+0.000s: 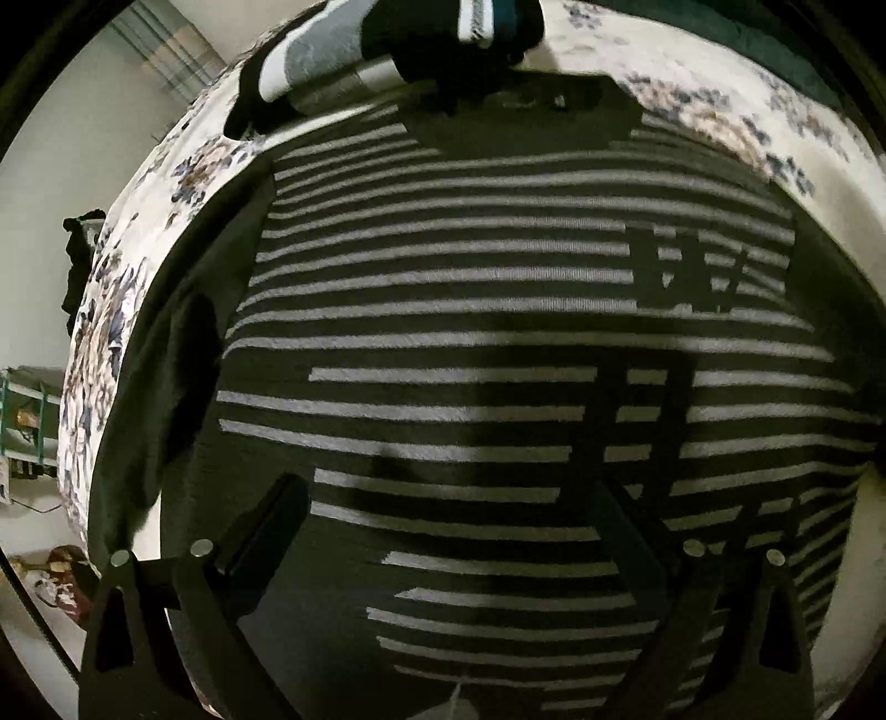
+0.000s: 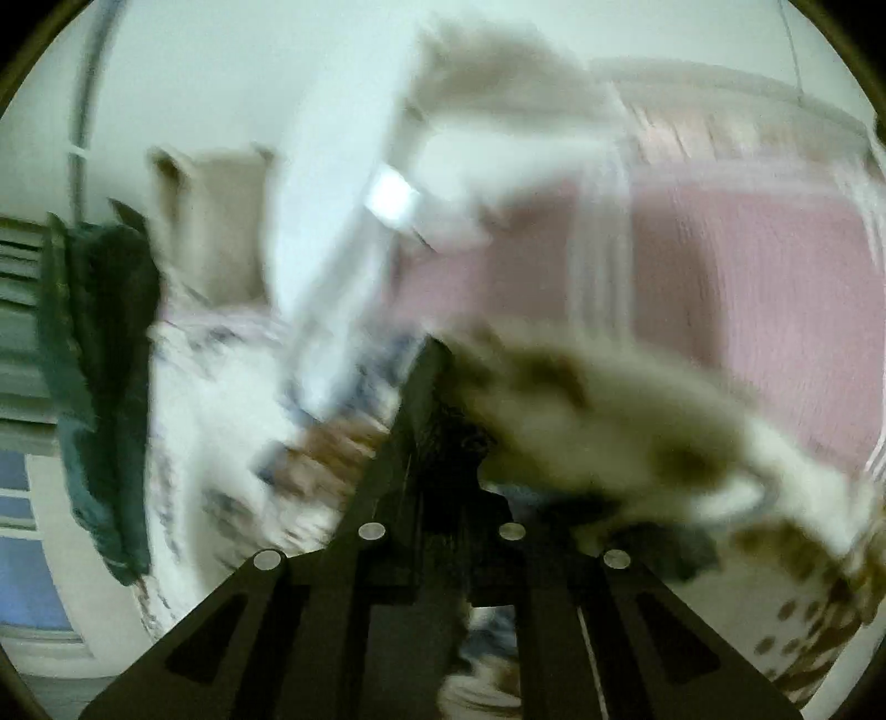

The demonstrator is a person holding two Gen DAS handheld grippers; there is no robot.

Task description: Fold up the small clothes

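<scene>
left gripper (image 1: 448,531) wide apart above striped dark sweater (image 1: 498,343) on floral bedspread (image 1: 105,310), right gripper (image 2: 443,410) narrow, pinching blurred pale spotted cloth (image 2: 637,432)

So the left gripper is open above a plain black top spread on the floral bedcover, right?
Not plain: the left wrist view shows the top is black with grey stripes. The left gripper is open above it, and it lies on the floral bedcover.

Black with grey stripes across the sweater (image 1: 443,354); white with blue-and-brown flowers on the bedsheet (image 1: 111,310) at nine o'clock; grey, white and black on the piled clothes (image 1: 387,50) at twelve o'clock; pink, blurred, on the blanket (image 2: 747,288).
</scene>
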